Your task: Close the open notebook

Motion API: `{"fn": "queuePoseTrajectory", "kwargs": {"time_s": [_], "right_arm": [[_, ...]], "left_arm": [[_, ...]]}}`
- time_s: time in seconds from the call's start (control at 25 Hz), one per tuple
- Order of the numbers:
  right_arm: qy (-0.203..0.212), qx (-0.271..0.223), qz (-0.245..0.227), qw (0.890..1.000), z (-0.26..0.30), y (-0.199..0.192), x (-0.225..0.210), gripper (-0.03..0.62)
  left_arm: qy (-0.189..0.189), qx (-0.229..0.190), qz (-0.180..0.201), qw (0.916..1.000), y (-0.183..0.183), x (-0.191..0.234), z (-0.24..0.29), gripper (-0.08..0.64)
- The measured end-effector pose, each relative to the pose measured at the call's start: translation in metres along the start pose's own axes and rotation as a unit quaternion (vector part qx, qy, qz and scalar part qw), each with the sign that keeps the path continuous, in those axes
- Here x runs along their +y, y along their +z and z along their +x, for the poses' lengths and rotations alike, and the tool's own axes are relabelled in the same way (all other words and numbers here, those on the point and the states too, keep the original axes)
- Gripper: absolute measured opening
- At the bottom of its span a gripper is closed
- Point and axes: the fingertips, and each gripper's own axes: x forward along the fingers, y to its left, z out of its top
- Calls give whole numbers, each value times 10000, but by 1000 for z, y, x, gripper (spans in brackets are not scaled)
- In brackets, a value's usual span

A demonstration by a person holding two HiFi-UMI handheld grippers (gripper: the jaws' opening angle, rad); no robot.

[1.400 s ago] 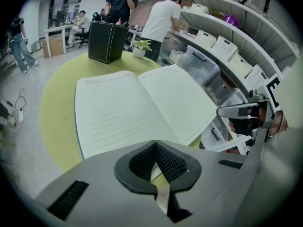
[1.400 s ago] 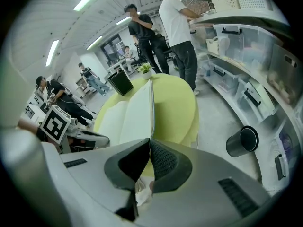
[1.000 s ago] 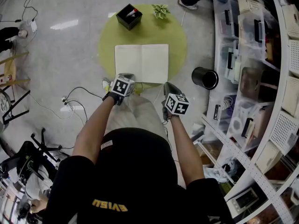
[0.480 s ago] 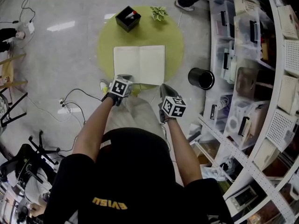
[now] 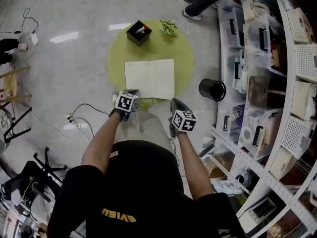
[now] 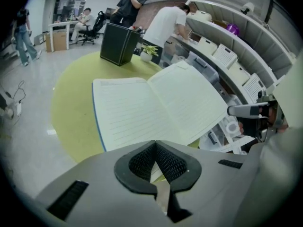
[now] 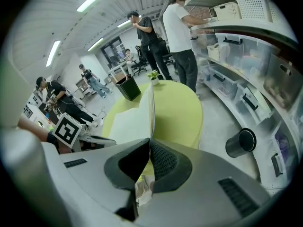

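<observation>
Nearest, yellow lettering (image 5: 119, 214) ran across the back of the person's black shirt (image 5: 141, 177). It was upside down in the head view and too small to read for sure. Each gripper's cube (image 5: 184, 121) bore b/w square codes, no letters.

L gripper (image 6: 154, 144): jaws together w/ nothing seen btwn them, tips just at the near edge of the notebook (image 5: 149, 78). Touching or not, couldn't tell.

R gripper (image 7: 147, 143): jaws pinched shut on the notebook's right leaf at its near right corner. In the right gripper view that leaf stood up edge-on from the pads.

The notebook lay open on the near half of a round green table (image 5: 116, 58) – ruled pages, no writing, blue cover edge at left.

Farther, at the table's far left, stood a black square box (image 5: 138, 33) w/ a red-and-white item (image 5: 143, 29) inside, kind unclear. Just right of it was a small green plant (image 5: 169, 26).

On the floor right of the table stood a black round bin (image 5: 212, 89), contents not visible. Shelves (image 5: 277, 98) along the right held clear lidded tubs – contents indistinct, labels unreadable. People (image 7: 182, 27) stood at the far end.
</observation>
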Motion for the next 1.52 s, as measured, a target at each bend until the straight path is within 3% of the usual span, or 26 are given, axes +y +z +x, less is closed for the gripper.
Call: {"fn": "queuePoseTrajectory", "kwargs": {"time_s": [0.16,0.44,0.64,1.04,1.52], "right_arm": [[-45,1,31,10000,-1,2,3,9],[-147,-86,27,9999,-6,3,25,9],[-177,-122,51,9998,-5,6,33,9],[-57,-91,72,9999,-10,3,49,9],[150,-48,-147,9998,-8,4,75,9]], "left_arm": [[-56,21,-200,9998,1,6,-5,16],[-116,120,18,9999,-6,17,-13,16],[-8,-148,-71,9999,2,31,-26,17],[-20,-110,-303,9995,-10,51,-37,17],[2,-113,-295,9995,-5,63,-46,16]]}}
